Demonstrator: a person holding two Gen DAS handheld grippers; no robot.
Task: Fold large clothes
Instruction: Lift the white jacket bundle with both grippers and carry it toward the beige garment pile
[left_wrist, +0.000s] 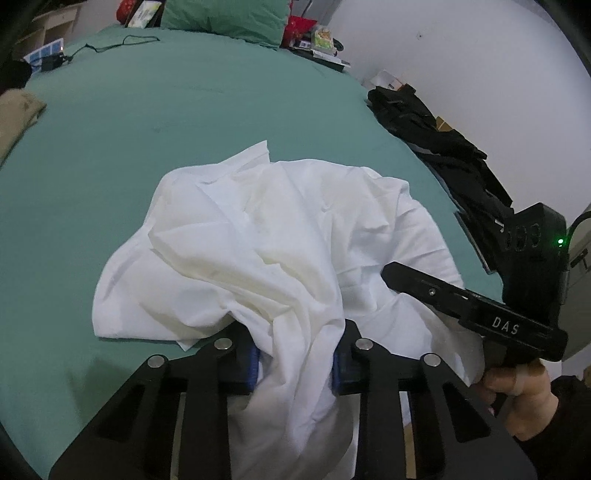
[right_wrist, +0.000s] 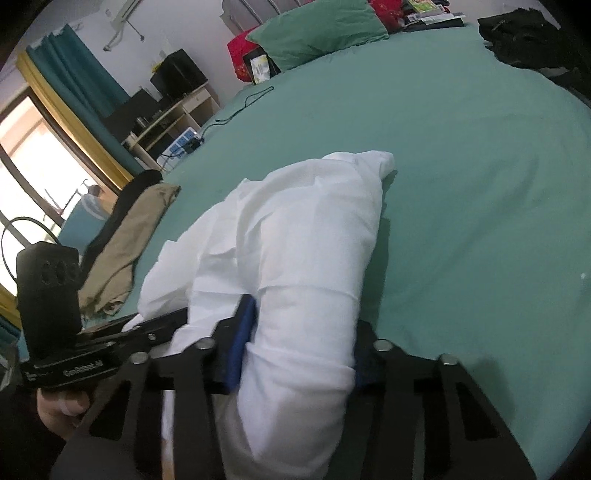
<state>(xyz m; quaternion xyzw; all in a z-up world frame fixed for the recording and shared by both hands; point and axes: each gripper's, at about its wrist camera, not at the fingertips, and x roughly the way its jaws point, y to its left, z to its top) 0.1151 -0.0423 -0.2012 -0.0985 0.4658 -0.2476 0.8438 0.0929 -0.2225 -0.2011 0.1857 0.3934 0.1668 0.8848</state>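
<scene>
A large white garment (left_wrist: 258, 236) lies crumpled on the green bed (left_wrist: 147, 110). My left gripper (left_wrist: 295, 363) is shut on a bunch of the white cloth between its blue pads, at the garment's near edge. My right gripper (right_wrist: 301, 354) is shut on a thick fold of the same white garment (right_wrist: 306, 229), which drapes over its jaws. The right gripper also shows in the left wrist view (left_wrist: 480, 306), to the right over the cloth. The left gripper shows in the right wrist view (right_wrist: 74, 354) at the lower left.
Black clothes (left_wrist: 424, 125) lie along the bed's right edge. A tan garment (right_wrist: 125, 243) over a dark one lies at the left edge. A green pillow (right_wrist: 317, 33), a black cable (left_wrist: 110, 44) and clutter sit at the head of the bed.
</scene>
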